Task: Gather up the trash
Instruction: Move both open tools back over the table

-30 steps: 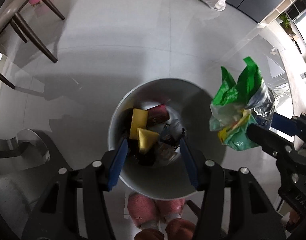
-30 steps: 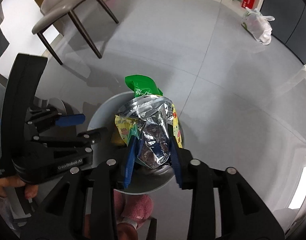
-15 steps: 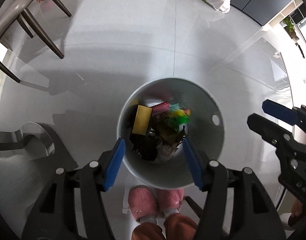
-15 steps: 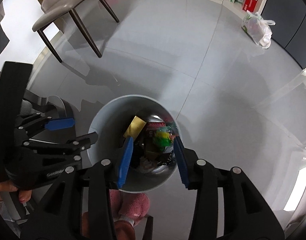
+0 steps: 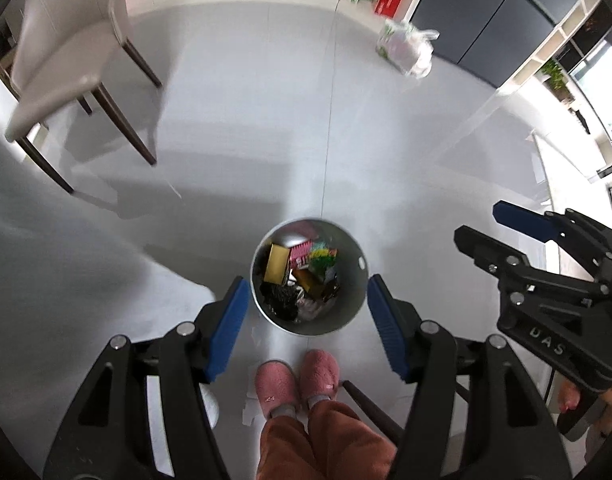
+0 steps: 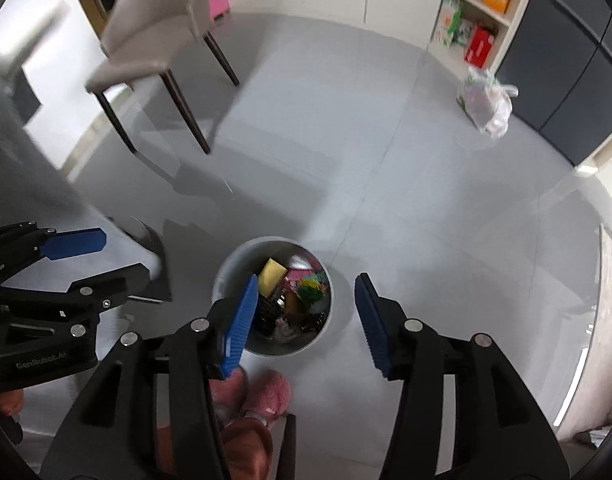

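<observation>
A round grey trash bin (image 5: 356,276) stands on the floor below both grippers; it also shows in the right wrist view (image 6: 226,276). It holds several wrappers, among them a yellow packet (image 5: 276,266) and the green snack bag (image 5: 322,258). My left gripper (image 5: 308,316) is open and empty, high above the bin. My right gripper (image 6: 304,316) is open and empty, also high above the bin. Each gripper shows at the edge of the other's view.
A beige chair (image 5: 66,60) stands at the left on the grey tiled floor. A tied white plastic bag (image 5: 406,46) lies by the shelves at the back. The person's pink slippers (image 5: 296,380) are just in front of the bin.
My right gripper opened and let the green snack bag fall into the bin. Both grippers then rose well above the bin.
</observation>
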The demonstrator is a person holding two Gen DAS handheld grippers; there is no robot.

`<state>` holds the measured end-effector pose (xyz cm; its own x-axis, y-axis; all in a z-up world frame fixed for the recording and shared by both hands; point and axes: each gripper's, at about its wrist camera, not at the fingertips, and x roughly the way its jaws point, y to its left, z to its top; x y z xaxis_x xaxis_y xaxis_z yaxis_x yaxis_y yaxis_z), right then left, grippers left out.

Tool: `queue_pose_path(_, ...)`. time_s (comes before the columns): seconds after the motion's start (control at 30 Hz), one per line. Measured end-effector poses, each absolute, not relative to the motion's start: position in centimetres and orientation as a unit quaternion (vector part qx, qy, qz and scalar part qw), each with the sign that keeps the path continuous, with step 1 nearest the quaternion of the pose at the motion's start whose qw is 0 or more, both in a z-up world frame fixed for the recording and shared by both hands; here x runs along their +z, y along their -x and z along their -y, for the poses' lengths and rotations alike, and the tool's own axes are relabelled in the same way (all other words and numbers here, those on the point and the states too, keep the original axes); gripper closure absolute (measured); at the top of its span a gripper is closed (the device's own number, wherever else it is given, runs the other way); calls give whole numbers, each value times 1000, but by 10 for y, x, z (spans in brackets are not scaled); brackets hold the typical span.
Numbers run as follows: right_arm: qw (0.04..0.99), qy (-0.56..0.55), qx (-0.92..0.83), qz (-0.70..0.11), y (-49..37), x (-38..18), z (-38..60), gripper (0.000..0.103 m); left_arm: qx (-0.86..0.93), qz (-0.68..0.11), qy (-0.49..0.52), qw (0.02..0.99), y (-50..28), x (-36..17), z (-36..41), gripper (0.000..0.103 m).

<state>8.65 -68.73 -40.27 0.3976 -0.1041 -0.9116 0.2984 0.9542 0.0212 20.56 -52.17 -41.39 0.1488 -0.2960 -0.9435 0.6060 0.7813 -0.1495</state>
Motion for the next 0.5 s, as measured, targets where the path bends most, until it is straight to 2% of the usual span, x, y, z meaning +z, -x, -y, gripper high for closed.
queue_pose_path(0.13, 855, -65, -101, -504, -85, -328, 664, 39, -297, -557, -113, 767, -204, -346, 498, 38)
queue_pose_path(0.2, 866, -47, -86, -491, -87, -297, 652, 36, -286, -547, -97, 781, -205, -316, 483, 37)
queue_pose_path(0.27, 875, -27, -65, -478, -93, -266, 636, 27, -272, -536, -78, 795, -205, -289, 464, 36)
queue_pose_path(0.5, 895, 38, 53, -442, -123, -193, 557, 26, -165, -483, -19, 860, -192, -208, 354, 32)
